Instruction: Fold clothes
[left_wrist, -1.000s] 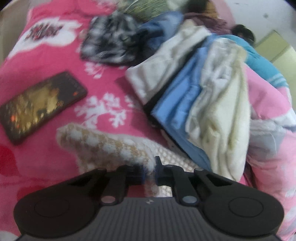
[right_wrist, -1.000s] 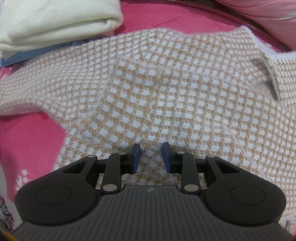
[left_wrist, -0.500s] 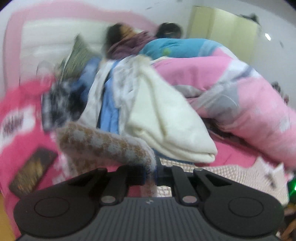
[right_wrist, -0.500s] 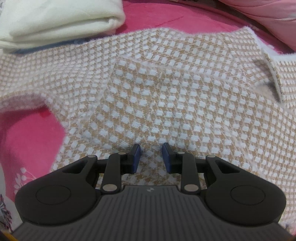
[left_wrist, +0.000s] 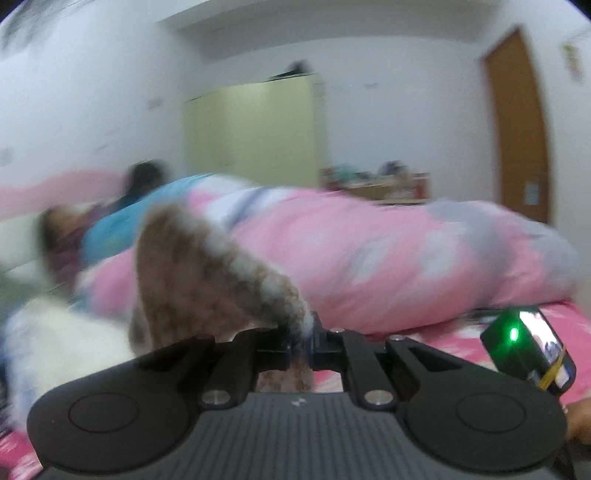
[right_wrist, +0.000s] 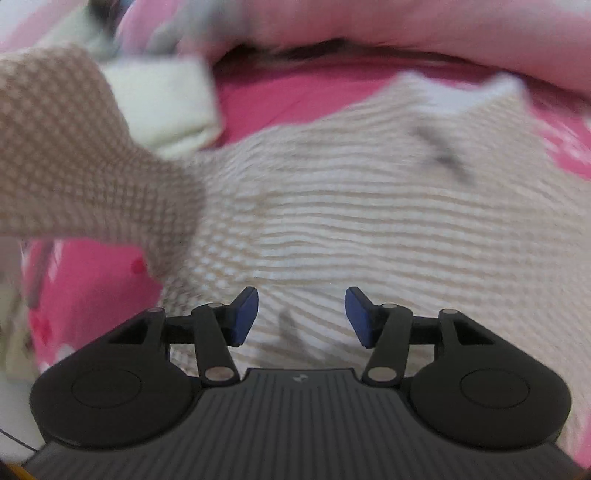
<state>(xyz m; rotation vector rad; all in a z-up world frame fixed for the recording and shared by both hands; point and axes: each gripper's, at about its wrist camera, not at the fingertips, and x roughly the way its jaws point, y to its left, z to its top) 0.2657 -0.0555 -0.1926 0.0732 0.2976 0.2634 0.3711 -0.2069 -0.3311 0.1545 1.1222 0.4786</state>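
Note:
A tan-and-white checked sweater (right_wrist: 351, 206) lies spread on the pink bed sheet. My left gripper (left_wrist: 300, 347) is shut on the cuff of the sweater's sleeve (left_wrist: 207, 280), which stands lifted in front of the camera. In the right wrist view that lifted sleeve (right_wrist: 74, 162) crosses the left side. My right gripper (right_wrist: 301, 314) hovers over the sweater's body, its jaws opening, with nothing pinched between the blue pads (right_wrist: 245, 314).
A pink and grey duvet (left_wrist: 369, 258) is heaped along the bed behind the sweater. A folded cream garment (right_wrist: 166, 107) lies at the left. A person lies by the headboard (left_wrist: 122, 206). A device with a green light (left_wrist: 524, 343) shows at right. A wardrobe (left_wrist: 255, 129) and door stand behind.
My left gripper swung up and to the right with the sleeve, rolling level. My right gripper let go of the sweater's hem, opened wider and rose.

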